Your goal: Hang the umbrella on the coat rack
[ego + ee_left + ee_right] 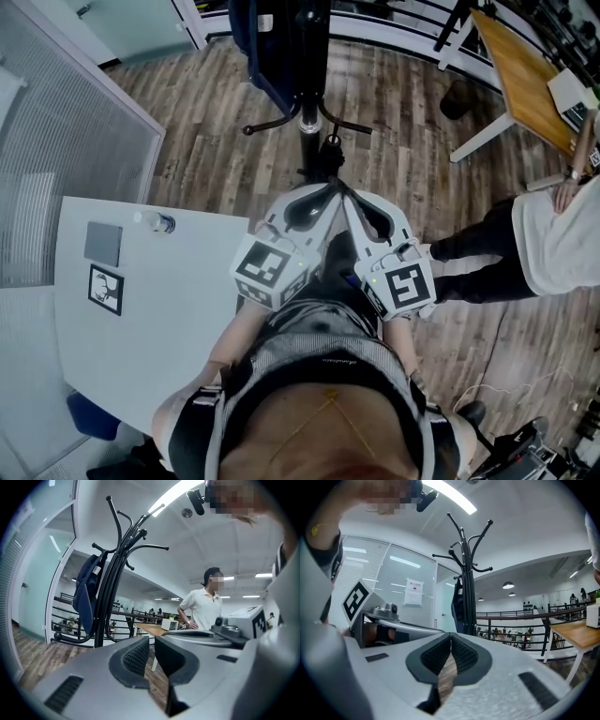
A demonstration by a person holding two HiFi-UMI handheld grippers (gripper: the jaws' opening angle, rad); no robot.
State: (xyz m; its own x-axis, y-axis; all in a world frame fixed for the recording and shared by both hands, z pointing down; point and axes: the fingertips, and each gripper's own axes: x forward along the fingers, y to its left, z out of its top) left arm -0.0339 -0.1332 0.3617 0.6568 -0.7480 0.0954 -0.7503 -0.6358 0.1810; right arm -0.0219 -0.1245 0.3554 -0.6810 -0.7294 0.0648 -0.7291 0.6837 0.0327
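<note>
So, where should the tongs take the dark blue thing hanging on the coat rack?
Probably at the narrow top of the dark blue thing, just under its hook, coming from the side away from the coat rack. Lower down it bulges, and the pole blocks the other side.

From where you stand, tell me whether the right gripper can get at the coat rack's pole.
Probably yes. The coat rack stands straight ahead of the right gripper with only bare floor between. Its jaws are shut and empty, so open them first.
</note>
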